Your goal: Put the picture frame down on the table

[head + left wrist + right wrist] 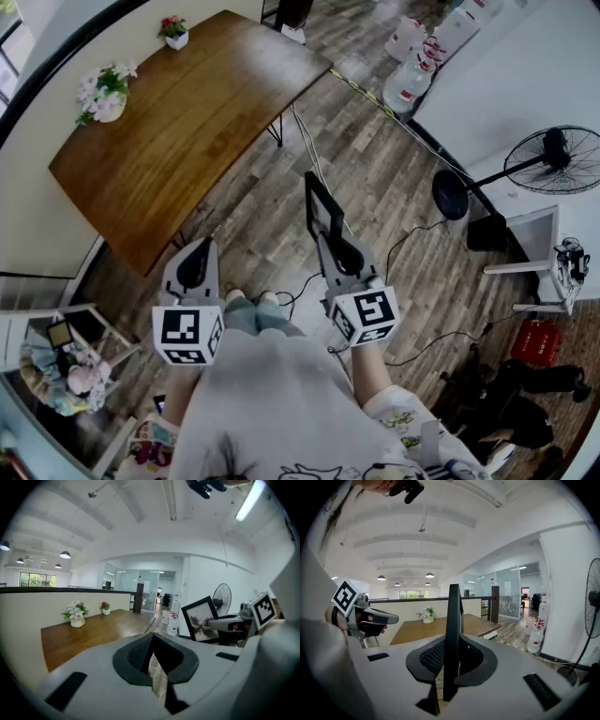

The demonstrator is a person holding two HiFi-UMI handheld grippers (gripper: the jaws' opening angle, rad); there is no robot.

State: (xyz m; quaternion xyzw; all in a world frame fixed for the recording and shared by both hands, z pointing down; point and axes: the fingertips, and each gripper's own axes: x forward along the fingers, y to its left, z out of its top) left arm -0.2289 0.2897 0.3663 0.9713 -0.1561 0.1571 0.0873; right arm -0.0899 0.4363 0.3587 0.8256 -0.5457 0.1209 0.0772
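Observation:
My right gripper (339, 255) is shut on the lower edge of a black picture frame (322, 208) and holds it upright over the wooden floor, off the table's near right corner. In the right gripper view the frame (453, 630) stands edge-on between the jaws of that gripper (451, 670). From the left gripper view the frame's front (202, 619) shows a pale picture. The brown wooden table (178, 122) lies ahead and to the left. My left gripper (193, 270) hovers near the table's near end, shut and holding nothing (157, 667).
A white flower vase (103, 94) and a small red-flower pot (174, 30) stand along the table's far side. Cables (309, 150) run over the floor. Water jugs (412, 70), a standing fan (553, 159) and a red box (534, 342) are to the right.

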